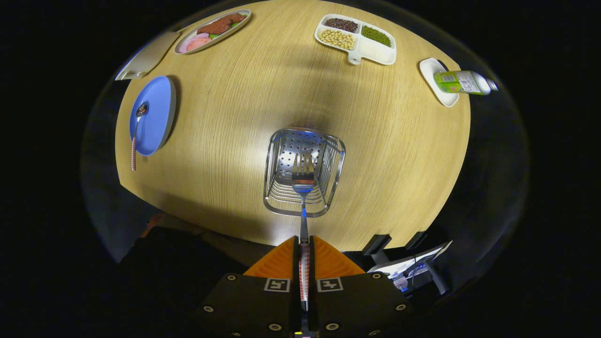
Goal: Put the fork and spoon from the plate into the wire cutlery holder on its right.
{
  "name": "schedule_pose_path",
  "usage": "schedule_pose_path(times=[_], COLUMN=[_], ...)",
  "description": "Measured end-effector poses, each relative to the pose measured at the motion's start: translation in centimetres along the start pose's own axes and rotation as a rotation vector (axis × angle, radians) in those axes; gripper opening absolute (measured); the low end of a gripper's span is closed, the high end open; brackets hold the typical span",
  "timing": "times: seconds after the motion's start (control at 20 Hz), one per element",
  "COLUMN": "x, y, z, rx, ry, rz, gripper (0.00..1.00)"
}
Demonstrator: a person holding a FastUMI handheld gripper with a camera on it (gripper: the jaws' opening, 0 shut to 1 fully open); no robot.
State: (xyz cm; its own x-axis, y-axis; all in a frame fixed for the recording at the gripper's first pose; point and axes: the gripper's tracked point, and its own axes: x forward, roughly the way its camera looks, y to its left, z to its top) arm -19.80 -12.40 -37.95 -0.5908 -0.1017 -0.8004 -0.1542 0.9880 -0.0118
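One spoon (136, 131) lay on the blue plate (157, 112) near the table's (244, 94) left edge, its handle overhanging the rim. Bare wood separated plate from wire cutlery holder (304, 171). My gripper (304, 249) pinched the fork's (303, 180) handle between both fingers, tines over the holder's open mouth. More bare wood stretched rightward.

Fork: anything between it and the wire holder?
Nothing visible. The tool is shut on the metal fork by its checked handle, tines pointing down over the open top of the wire cutlery holder just ahead, on the round wooden table.
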Motion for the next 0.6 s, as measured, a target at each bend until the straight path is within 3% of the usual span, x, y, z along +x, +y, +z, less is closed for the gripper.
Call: schedule_pose_path(times=[0.3, 0.6], x=[0.5, 0.4], y=[0.3, 0.3], z=[2.1, 4.2], rx=[0.026, 0.078], ry=[0.105, 0.078], rz=[0.060, 0.076], gripper=[0.06, 0.10])
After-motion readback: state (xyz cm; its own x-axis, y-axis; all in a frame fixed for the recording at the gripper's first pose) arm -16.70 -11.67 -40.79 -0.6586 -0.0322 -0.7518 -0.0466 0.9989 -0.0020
